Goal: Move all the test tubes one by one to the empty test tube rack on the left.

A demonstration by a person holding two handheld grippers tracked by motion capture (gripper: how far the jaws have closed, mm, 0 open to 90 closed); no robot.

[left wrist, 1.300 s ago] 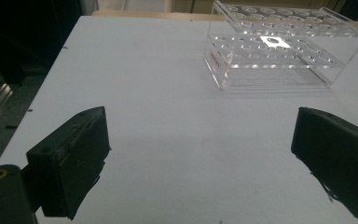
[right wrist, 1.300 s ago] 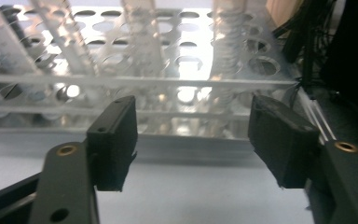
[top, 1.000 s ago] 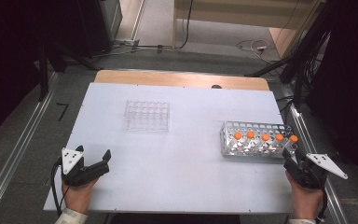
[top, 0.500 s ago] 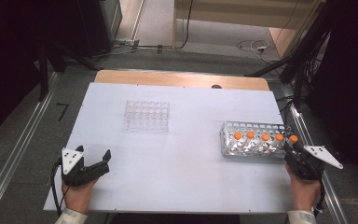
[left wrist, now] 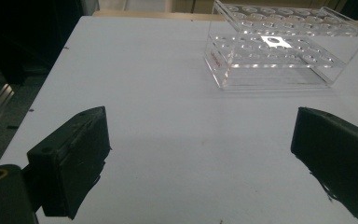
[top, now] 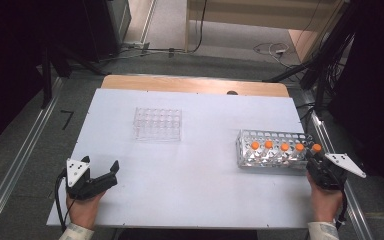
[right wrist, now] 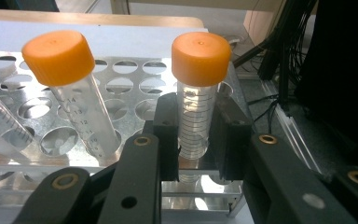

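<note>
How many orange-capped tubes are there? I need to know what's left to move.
5, all in one row along the metal rack: caps at, and, the last between the right gripper's jaws. None seem hidden.

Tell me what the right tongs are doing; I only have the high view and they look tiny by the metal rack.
Observer: The right tongs are closed on the end orange-capped tube, gripping its clear body below the cap.
Operator: Report whether it's out of the rack.
Observer: No, its lower end sits in a hole of the metal rack.
Operator: Check the left tongs.
Observer: The left tongs are wide open and holding nothing, pointed toward the clear rack, whose holes hold no tubes.
</note>
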